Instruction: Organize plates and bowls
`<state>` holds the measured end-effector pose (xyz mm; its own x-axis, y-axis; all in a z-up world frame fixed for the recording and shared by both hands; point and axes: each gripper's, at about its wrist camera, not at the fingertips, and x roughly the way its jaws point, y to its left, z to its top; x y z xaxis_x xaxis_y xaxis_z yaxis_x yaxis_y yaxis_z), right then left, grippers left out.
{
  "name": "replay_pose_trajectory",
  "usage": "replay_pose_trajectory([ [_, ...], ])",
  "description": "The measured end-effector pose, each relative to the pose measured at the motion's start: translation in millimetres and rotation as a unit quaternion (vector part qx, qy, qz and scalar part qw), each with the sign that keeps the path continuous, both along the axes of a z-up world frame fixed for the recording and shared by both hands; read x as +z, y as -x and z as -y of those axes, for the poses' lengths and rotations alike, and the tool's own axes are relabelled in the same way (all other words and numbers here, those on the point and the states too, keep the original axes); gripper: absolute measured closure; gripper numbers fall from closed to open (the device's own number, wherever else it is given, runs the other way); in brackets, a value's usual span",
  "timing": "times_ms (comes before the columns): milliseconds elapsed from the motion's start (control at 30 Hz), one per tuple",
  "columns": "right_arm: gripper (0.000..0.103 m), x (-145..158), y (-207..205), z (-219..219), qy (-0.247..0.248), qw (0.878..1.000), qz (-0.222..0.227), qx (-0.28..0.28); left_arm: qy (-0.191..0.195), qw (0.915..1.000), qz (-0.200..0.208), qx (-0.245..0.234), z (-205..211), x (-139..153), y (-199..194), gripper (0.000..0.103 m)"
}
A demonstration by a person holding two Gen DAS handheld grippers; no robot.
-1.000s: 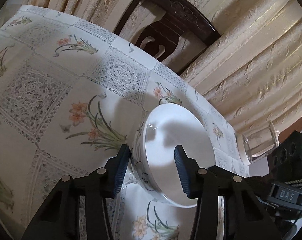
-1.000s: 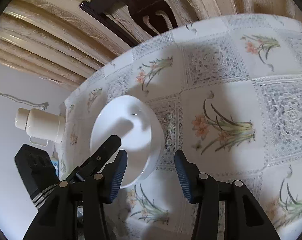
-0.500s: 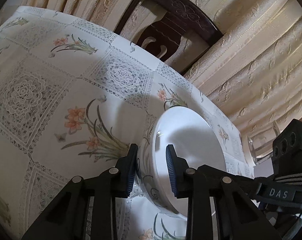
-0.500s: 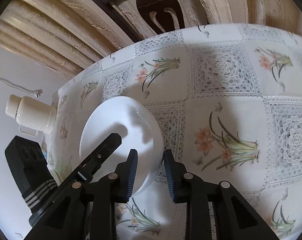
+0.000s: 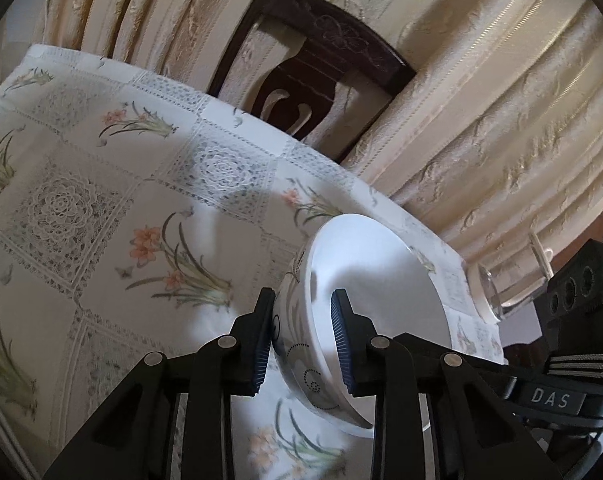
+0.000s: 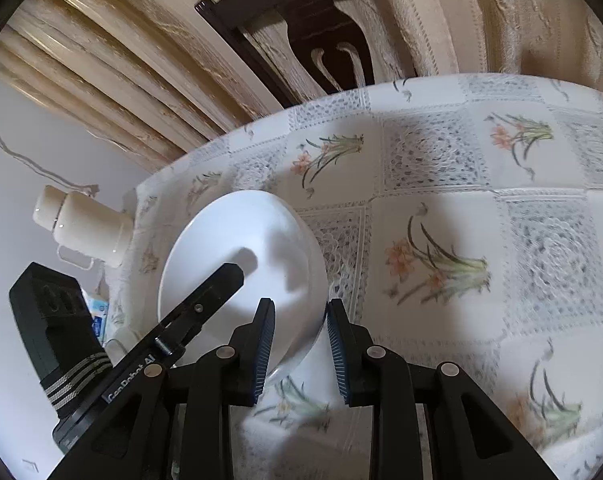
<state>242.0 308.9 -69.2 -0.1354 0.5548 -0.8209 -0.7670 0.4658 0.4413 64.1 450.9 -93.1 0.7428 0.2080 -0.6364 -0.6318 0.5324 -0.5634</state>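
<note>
**Two claws pinching opposite rims of one bowl**

Left wrist view: the left claw (image 5: 301,336) is closing narrowly on the near rim of the white bowl (image 5: 377,280), one pad against the patterned outer wall, the other inside. The bowl is sitting tilted just ahead of the claw, over the flowered tabletop (image 5: 101,208). A clear glass (image 5: 501,292) is standing to the right of the claw, near the bowl's far side, so a swing that way could be knocking it. On the right claw's body, showing at lower right, the letters "DAS" are reading plainly.

Right wrist view: the right claw (image 6: 299,344) is narrowing around the bowl's (image 6: 237,248) opposite rim, though whether both pads are pressing is hard to tell. A thin grip on glazed ware is risking a slip, and two claws pulling unevenly could be tipping it. To the left, a white flask (image 6: 81,228) is lying beyond the tabletop edge. The left claw's body is bearing partly legible writing, seemingly "GenRobot AI".
</note>
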Motion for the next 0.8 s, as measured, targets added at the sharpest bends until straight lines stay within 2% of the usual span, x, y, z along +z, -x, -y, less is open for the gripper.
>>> replay_pose_trajectory([
  [533,0.074,34.6,35.6,96.8,-0.039,0.998,0.000,-0.045,-0.021,0.9957,0.010,-0.090,75.8,39.7,15.9,0.074],
  [800,0.072,37.7,55.4,140.2,-0.042,0.997,-0.009,-0.064,-0.039,0.9907,0.009,-0.130,119.7,52.5,28.5,0.074],
])
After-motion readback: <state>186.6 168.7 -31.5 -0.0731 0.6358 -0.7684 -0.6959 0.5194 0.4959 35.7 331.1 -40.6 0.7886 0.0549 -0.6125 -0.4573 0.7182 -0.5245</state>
